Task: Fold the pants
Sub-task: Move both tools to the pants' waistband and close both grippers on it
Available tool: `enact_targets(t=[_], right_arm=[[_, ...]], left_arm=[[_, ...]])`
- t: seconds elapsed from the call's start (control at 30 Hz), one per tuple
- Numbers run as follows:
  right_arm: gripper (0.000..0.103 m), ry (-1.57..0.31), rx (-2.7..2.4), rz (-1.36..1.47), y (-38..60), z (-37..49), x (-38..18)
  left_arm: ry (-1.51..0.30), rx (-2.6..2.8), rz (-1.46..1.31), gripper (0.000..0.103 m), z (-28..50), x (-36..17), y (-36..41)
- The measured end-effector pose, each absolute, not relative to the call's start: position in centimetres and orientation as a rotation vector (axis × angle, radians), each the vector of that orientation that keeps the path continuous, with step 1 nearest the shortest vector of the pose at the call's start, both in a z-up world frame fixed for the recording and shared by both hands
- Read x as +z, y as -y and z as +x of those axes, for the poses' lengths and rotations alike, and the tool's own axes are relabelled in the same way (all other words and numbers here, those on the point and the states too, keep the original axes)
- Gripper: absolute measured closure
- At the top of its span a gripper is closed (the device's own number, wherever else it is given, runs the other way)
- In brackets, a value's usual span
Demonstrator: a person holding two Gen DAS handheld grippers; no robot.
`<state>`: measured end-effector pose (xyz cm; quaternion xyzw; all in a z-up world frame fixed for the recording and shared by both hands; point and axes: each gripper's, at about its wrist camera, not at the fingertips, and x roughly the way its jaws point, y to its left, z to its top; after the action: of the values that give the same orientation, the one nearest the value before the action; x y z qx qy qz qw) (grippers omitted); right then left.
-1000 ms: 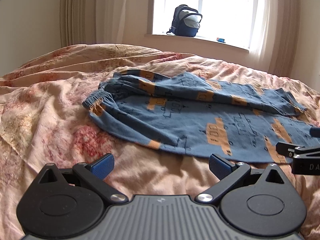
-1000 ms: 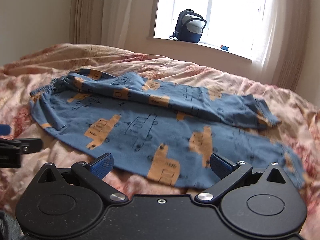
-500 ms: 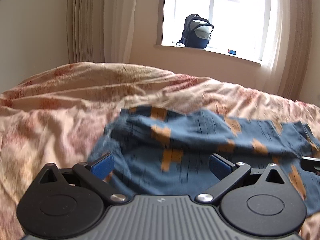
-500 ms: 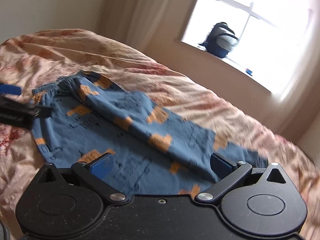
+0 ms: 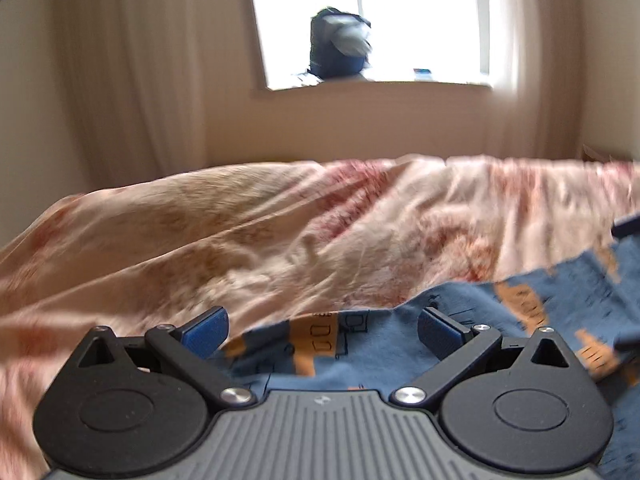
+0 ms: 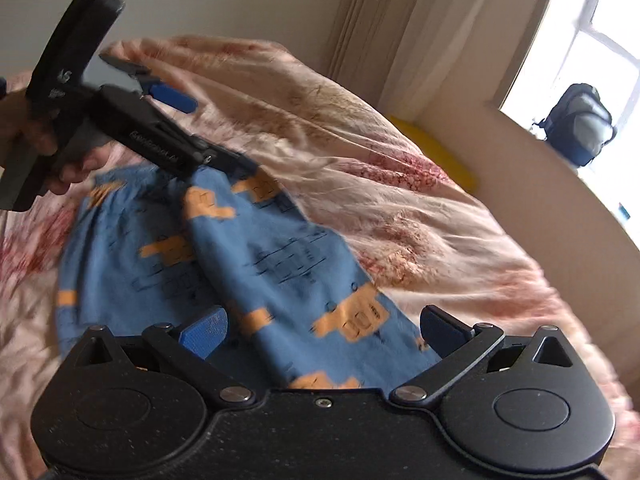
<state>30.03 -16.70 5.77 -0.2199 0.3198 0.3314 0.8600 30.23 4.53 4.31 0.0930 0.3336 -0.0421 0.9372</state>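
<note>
The pants (image 6: 256,264) are blue with orange prints and lie spread on the bed. My left gripper (image 5: 322,330) is open, low over the far waistband edge of the pants (image 5: 320,340), which lies between its blue pads. It also shows in the right wrist view (image 6: 200,132), tilted over the waistband end. My right gripper (image 6: 322,332) is open, low over the leg end, with cloth between its pads. Whether either gripper touches the cloth is unclear.
The bed is covered by a rumpled pink floral duvet (image 5: 280,232). A dark blue backpack (image 5: 338,50) sits on the windowsill, also in the right wrist view (image 6: 580,124). Curtains (image 5: 132,80) hang beside the window. Something yellow (image 6: 432,148) lies between bed and wall.
Both grippers have moved forward and dropped close to the pants. The left has gone to the far waistband edge, the right to the leg end. Both stay open.
</note>
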Motion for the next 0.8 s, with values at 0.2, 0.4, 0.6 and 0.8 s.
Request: enact_targets(t=[0.2,0.4,0.6,0.8], right_arm=[[0.001,-0.767,0.698,-0.347,21.3,37.4,2.5],[0.011,-0.889,0.743,-0.323,23.8,42.4,-0.4],[0.019,-0.87,0.783,-0.35,24.5,42.5,-1.3],[0.033,-0.891,0.804,-0.352,24.6,42.2,-1.8]], left_arm=[[-0.751,-0.131,0.367,0.0,36.6,1.1,-4.4],[-0.846,-0.333,0.526,0.0,40.0,-0.9,-5.6],[-0.901,-0.462,0.515,0.001,40.2,-0.6,-7.0],[-0.947,-0.497,0.553,0.053,39.4,-0.5,-6.9]])
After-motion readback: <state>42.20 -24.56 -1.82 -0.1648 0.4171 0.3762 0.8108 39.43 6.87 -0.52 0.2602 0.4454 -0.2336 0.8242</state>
